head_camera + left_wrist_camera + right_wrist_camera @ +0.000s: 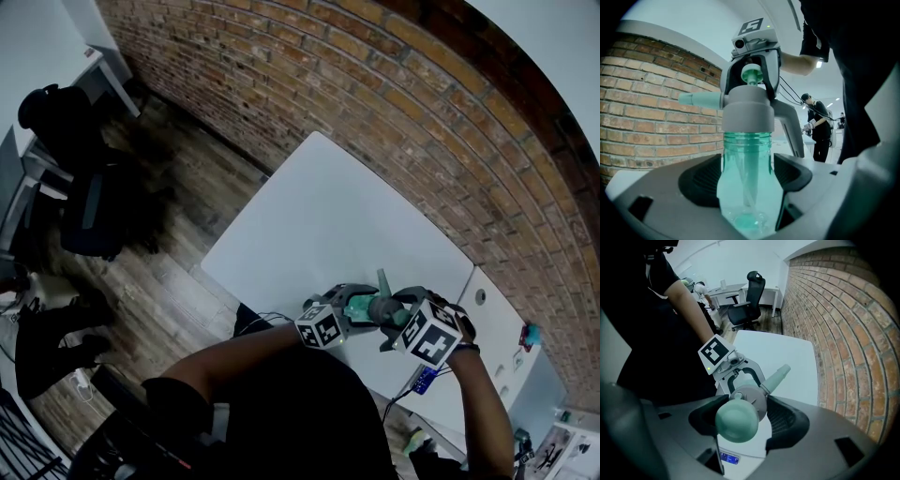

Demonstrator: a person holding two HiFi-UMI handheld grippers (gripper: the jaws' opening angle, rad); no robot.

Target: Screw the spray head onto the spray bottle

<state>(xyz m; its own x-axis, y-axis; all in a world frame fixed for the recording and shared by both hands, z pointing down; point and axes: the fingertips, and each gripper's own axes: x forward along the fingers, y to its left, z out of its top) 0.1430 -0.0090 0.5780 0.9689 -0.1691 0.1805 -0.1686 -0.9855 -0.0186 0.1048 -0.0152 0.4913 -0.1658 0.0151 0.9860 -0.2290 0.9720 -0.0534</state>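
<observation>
**Spray head on the bottle neck, held in the air between both grippers**

The left gripper (pixel 345 307) clamps the green spray bottle (pixel 747 187) around its shoulder. The right gripper (pixel 398 314) is closed on the grey spray head (pixel 750 401), whose collar sits over the neck threads. To thread it cleanly, I'd keep bottle and head on one axis, hold the bottle still, and turn the head in short twists until snug, never forcing it. Below lies the white table (pixel 319 216), with the brick wall (pixel 403 103) beyond.

left gripper (pixel 354 307) faces right gripper (pixel 394 315), both clamping.
</observation>
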